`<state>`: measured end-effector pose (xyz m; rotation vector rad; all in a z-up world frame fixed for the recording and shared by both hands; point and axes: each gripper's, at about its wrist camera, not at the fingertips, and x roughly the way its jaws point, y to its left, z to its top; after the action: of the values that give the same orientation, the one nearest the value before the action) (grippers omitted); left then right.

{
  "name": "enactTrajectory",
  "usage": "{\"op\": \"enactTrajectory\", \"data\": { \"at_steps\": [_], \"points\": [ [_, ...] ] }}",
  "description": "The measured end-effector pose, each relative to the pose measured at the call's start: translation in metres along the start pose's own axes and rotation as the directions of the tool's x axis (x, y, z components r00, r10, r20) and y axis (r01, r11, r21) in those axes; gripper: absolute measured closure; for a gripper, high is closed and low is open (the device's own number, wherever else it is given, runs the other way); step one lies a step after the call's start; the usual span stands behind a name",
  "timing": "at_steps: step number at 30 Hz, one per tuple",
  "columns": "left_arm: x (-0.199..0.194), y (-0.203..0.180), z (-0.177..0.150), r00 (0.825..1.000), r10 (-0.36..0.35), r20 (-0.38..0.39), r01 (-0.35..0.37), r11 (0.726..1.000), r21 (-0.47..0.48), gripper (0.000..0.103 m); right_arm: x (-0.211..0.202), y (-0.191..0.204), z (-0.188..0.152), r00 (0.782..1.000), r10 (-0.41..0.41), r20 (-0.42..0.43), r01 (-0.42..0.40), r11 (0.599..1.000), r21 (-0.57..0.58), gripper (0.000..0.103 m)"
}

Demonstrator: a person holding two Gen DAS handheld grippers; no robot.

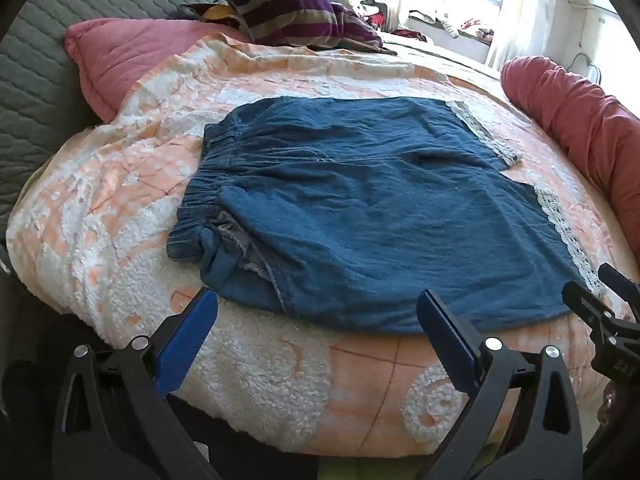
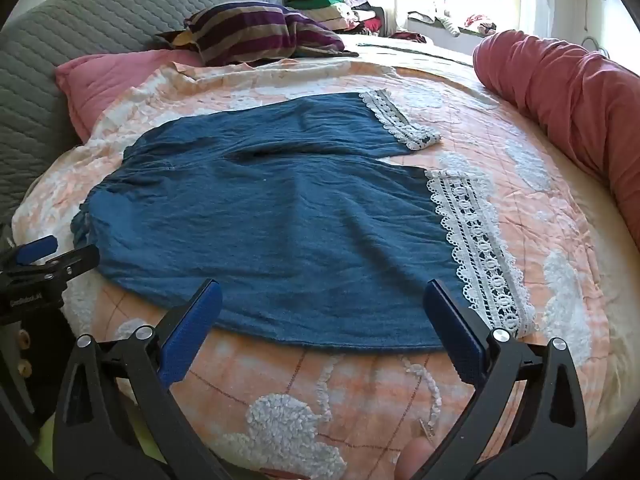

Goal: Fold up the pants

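Observation:
Blue pants (image 1: 360, 204) with white lace hems (image 1: 568, 236) lie spread flat on the peach and white bedspread (image 1: 120, 216), elastic waistband to the left, legs to the right. In the right wrist view the pants (image 2: 280, 232) fill the middle, with the near lace hem (image 2: 480, 248) at right. My left gripper (image 1: 316, 300) is open and empty, just in front of the pants' near edge by the waist. My right gripper (image 2: 320, 292) is open and empty, over the near edge by the near leg. Each gripper shows at the edge of the other's view.
A pink pillow (image 1: 120, 56) and a striped purple cushion (image 1: 296, 16) lie at the back. A red bolster (image 2: 568, 92) runs along the right side. A grey quilted headboard (image 1: 40, 80) stands at left. Piled clothes (image 2: 344, 4) sit by the window.

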<state>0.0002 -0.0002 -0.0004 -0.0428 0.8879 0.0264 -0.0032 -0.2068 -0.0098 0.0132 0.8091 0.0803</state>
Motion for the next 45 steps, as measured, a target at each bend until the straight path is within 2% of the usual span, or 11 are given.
{"op": "enactTrajectory", "data": {
  "at_steps": [13, 28, 31, 45],
  "points": [
    [0.002, 0.003, -0.001, 1.0, -0.007, 0.008, 0.007, 1.0, -0.006, 0.004, -0.002, -0.002, 0.0, 1.0, -0.002, -0.006, 0.002, 1.0, 0.004, 0.008],
    [-0.014, 0.016, 0.013, 1.0, -0.007, 0.005, 0.007, 1.0, -0.002, 0.004, -0.001, 0.0, -0.001, 1.0, 0.0, -0.011, 0.0, 1.0, 0.002, 0.008],
    [-0.009, 0.006, 0.005, 1.0, -0.001, 0.009, 0.001, 1.0, -0.001, 0.004, -0.001, 0.0, 0.0, 1.0, -0.001, -0.012, 0.001, 1.0, 0.003, 0.008],
    [-0.01, 0.013, 0.009, 1.0, 0.005, 0.012, -0.005, 1.0, 0.0, 0.004, 0.0, 0.002, -0.002, 1.0, 0.0, -0.02, 0.0, 1.0, 0.0, 0.008]
  ]
}}
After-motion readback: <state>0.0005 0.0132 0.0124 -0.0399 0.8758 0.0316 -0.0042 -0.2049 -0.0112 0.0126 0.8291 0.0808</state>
